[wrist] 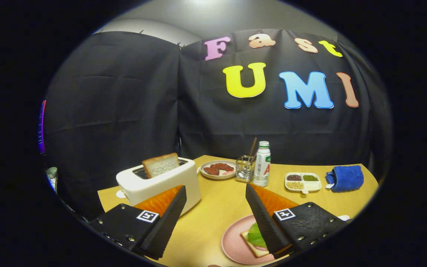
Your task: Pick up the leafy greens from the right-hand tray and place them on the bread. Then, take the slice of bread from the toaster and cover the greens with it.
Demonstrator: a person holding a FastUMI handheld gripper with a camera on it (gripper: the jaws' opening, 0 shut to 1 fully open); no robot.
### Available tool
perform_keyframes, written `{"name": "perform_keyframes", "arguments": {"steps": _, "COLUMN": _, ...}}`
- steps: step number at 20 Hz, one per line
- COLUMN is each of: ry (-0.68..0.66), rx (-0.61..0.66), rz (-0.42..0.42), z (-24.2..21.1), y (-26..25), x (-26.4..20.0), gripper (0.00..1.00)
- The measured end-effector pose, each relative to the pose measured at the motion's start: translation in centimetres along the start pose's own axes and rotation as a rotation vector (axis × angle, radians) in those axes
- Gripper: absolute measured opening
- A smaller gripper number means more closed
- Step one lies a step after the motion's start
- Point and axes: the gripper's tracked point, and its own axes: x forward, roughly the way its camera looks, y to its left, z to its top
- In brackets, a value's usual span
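While the gripper (216,200) gapes empty, crinkly greens (256,235) (on square bread (254,249)) top the round plate (234,248).

Textured jaws, square marker tags (147,216)

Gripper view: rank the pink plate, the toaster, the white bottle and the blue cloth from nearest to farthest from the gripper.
The gripper has its jaws open, holding nothing.
1. Pink plate: just under the right finger, with bread and greens on it.
2. Toaster: just beyond the left finger.
3. White bottle: farther ahead, mid-table.
4. Blue cloth: far right; close to the bottle's distance, hard to call.
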Motion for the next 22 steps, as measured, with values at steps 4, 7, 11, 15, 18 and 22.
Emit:
{"name": "perform_keyframes", "arguments": {"steps": 4, "ry": -0.053, "rx": 0.001, "rz": 0.06, "z": 1.1, "y": 5.4, "x": 2.5, "gripper": 0.97}}
{"name": "perform_keyframes", "arguments": {"steps": 7, "ry": -0.069, "rx": 0.024, "rz": 0.095, "z": 1.1, "y": 8.8, "x": 4.5, "gripper": 0.97}}
{"name": "perform_keyframes", "arguments": {"steps": 11, "ry": -0.1, "rx": 0.034, "rz": 0.091, "z": 1.3, "y": 11.2, "x": 7.4, "gripper": 0.97}}
{"name": "perform_keyframes", "arguments": {"steps": 15, "ry": -0.094, "rx": 0.038, "rz": 0.063, "z": 0.3, "y": 12.4, "x": 10.5, "gripper": 0.97}}
{"name": "perform_keyframes", "arguments": {"steps": 18, "ry": -0.072, "rx": 0.03, "rz": 0.027, "z": -0.7, "y": 11.9, "x": 12.3, "gripper": 0.97}}
{"name": "perform_keyframes", "arguments": {"steps": 22, "ry": -0.067, "rx": 0.001, "rz": -0.012, "z": -1.1, "y": 10.6, "x": 13.2, "gripper": 0.87}}
